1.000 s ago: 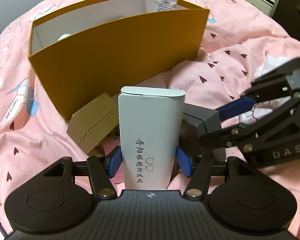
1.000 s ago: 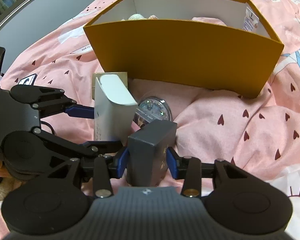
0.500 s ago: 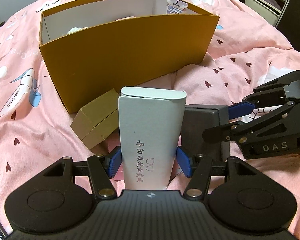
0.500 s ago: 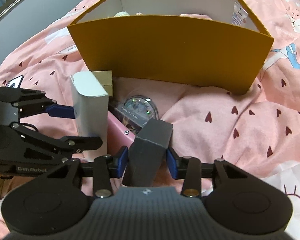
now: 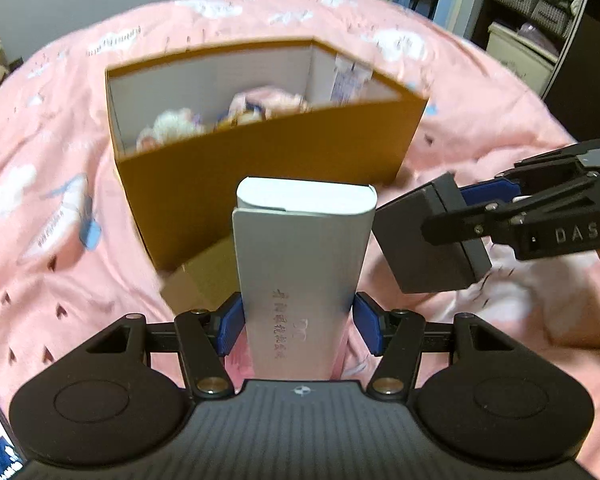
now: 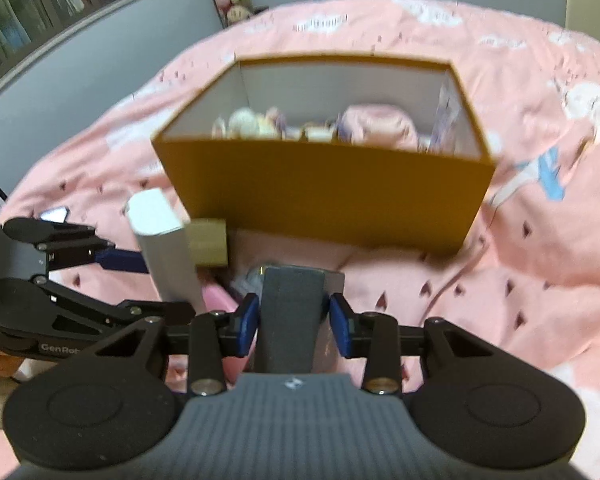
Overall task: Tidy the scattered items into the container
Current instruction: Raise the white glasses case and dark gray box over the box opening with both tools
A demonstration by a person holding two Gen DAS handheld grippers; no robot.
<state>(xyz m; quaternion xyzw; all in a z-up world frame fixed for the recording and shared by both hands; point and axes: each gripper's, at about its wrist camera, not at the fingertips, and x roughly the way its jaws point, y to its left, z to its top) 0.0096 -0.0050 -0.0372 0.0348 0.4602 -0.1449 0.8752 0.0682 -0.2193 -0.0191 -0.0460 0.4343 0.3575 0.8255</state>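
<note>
2 grippers [image 5: 298, 322] [image 6: 292, 322], 3 small boxes [image 5: 300, 264] [image 5: 424, 244] [image 6: 208, 242], 1 orange container [image 6: 324, 196].

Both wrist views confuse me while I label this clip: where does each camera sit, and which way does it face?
Left wrist: on the left gripper, facing the yellow box across the pink bedspread; its jaws clamp a white box.
Right wrist: on the right gripper, facing the same box; its jaws clamp a dark grey box.
Shared: yellow box, both held boxes, each other's gripper.
</note>
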